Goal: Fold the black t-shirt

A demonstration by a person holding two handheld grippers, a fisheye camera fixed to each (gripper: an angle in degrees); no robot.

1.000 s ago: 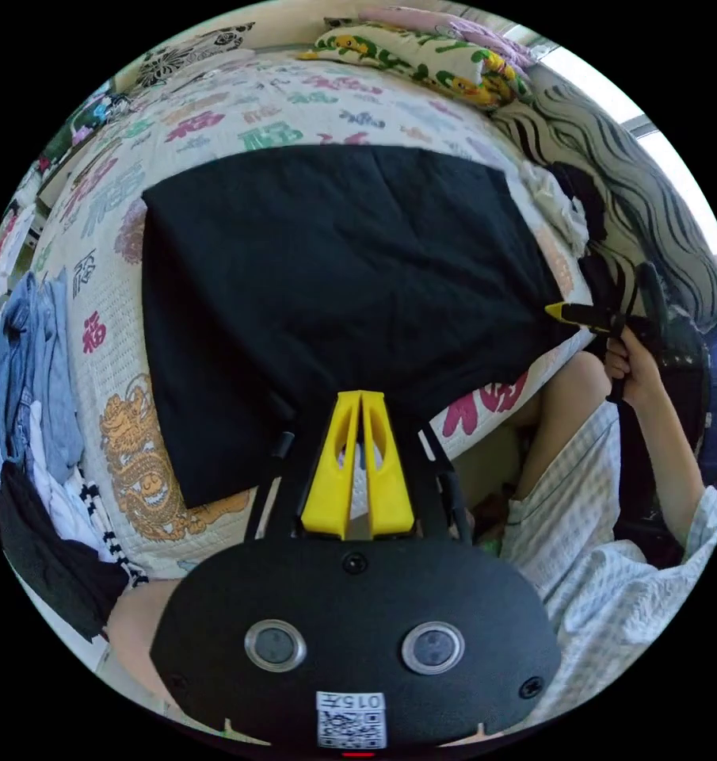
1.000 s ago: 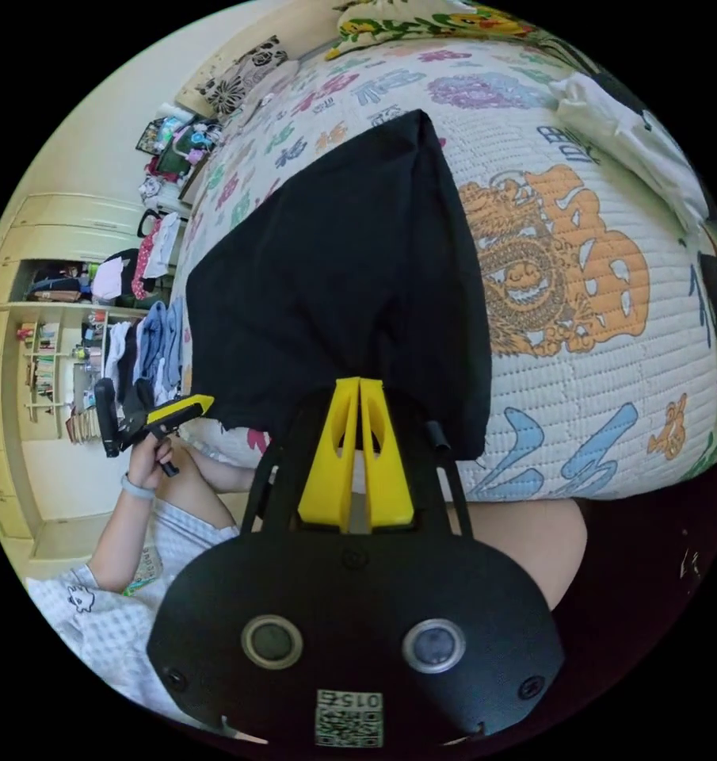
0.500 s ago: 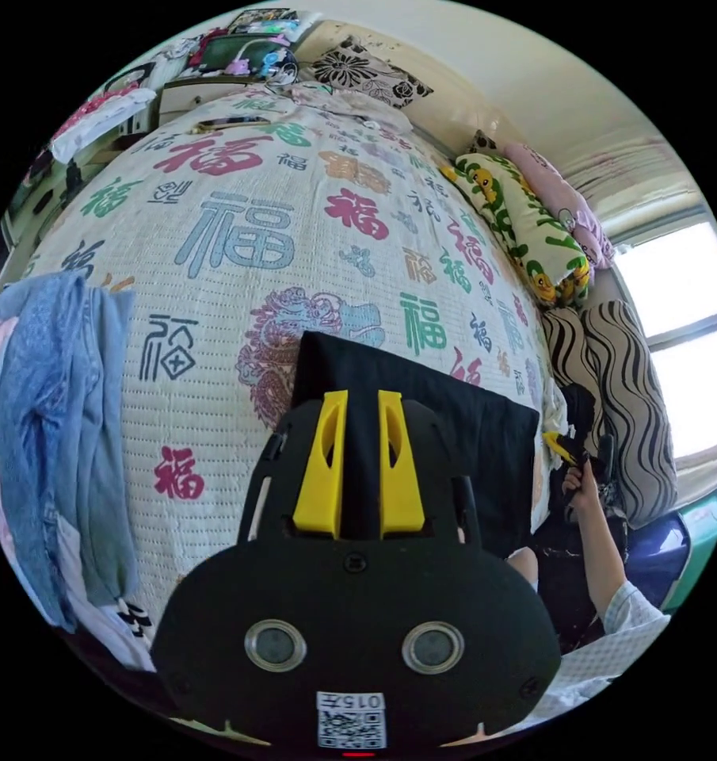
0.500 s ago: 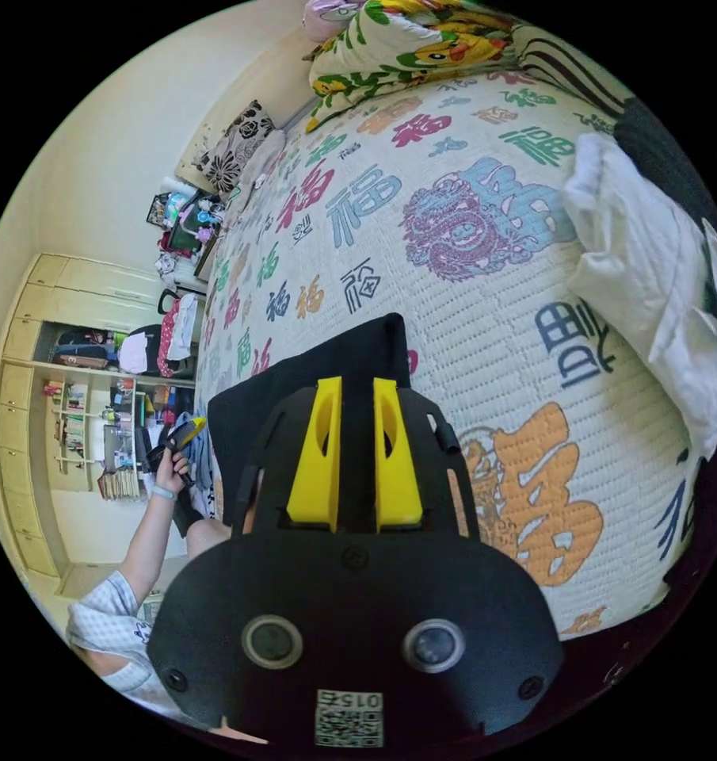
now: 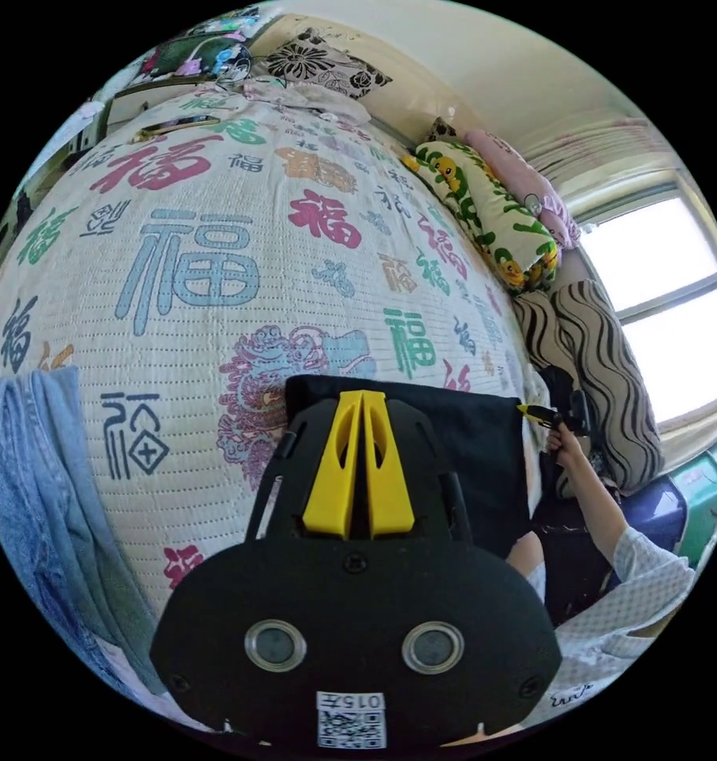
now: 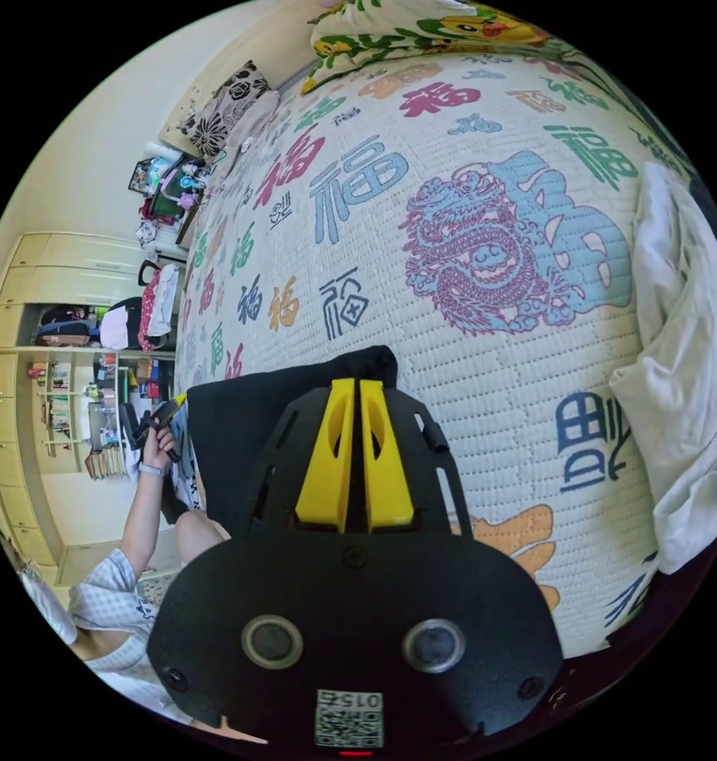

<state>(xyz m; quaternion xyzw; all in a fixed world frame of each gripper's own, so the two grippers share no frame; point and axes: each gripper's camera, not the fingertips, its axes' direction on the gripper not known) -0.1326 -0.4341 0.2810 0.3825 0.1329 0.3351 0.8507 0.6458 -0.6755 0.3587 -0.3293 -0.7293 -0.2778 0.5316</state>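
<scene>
Black t-shirt [image 5: 469, 444] half-hidden under both grippers [image 5: 362, 396], jaws seemingly closed.

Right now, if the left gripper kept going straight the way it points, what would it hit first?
The left gripper already sits over the black t-shirt; just past its far edge comes the printed bedspread, though depth is unclear.

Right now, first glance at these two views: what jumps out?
The quilted bedspread, cream with big coloured characters and a purple dragon, dominates both views. On its near edge lies the black t-shirt, folded into a band, with the left gripper and right gripper at opposite ends, yellow fingers closed. Beside the bed sit a white garment and blue denim clothes.
</scene>
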